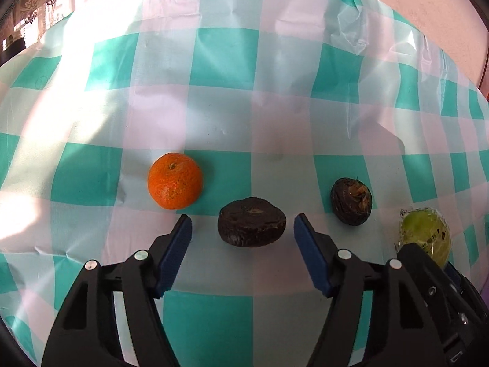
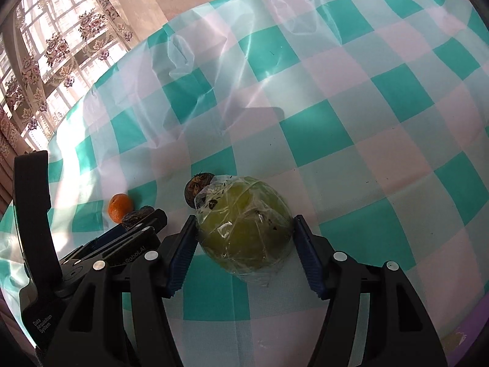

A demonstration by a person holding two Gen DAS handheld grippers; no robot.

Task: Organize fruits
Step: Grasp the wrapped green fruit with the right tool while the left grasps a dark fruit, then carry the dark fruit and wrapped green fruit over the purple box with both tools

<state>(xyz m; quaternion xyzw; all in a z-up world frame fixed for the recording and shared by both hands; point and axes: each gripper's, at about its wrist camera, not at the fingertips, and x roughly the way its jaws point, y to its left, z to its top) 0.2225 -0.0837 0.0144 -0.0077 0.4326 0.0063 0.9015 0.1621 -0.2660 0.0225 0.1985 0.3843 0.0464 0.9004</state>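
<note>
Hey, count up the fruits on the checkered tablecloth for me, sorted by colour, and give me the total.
Orange: 1, the orange fruit
Dark brown: 2, the flat dark fruit and the round dark fruit
Green: 1, the plastic-wrapped green fruit
Total: 4
</note>
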